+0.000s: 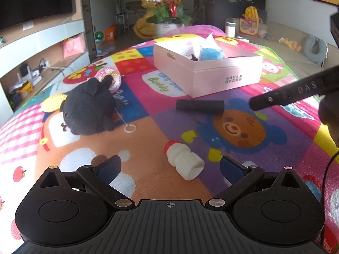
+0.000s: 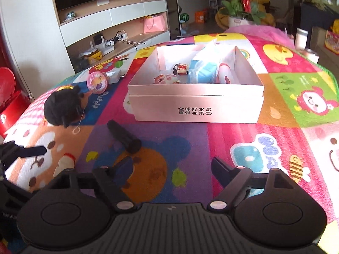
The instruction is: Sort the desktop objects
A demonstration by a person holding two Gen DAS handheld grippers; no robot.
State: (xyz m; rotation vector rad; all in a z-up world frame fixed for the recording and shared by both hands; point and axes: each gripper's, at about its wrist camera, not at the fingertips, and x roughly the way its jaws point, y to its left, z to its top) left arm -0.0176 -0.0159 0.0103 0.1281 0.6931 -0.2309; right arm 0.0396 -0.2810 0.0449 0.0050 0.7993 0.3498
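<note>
A white bottle with a red cap [image 1: 184,162] lies on its side on the colourful mat, just ahead of my left gripper [image 1: 170,168] and between its fingers; the pads stand apart from it, open. Farther on lie a black cylinder [image 1: 200,106] and a black plush toy [image 1: 89,108]. My right gripper [image 2: 172,169] is open and holds nothing, facing the pink box [image 2: 197,108], which holds a blue tissue pack [image 2: 204,69] and small toys. The cylinder [image 2: 124,136] lies ahead and left of it.
A pink round toy [image 1: 108,77] and a yellow disc [image 1: 54,103] lie behind the plush toy. A flower pot [image 1: 167,6] and a white cup [image 1: 230,29] stand past the table's far end. TV shelves run along the left, a sofa along the right.
</note>
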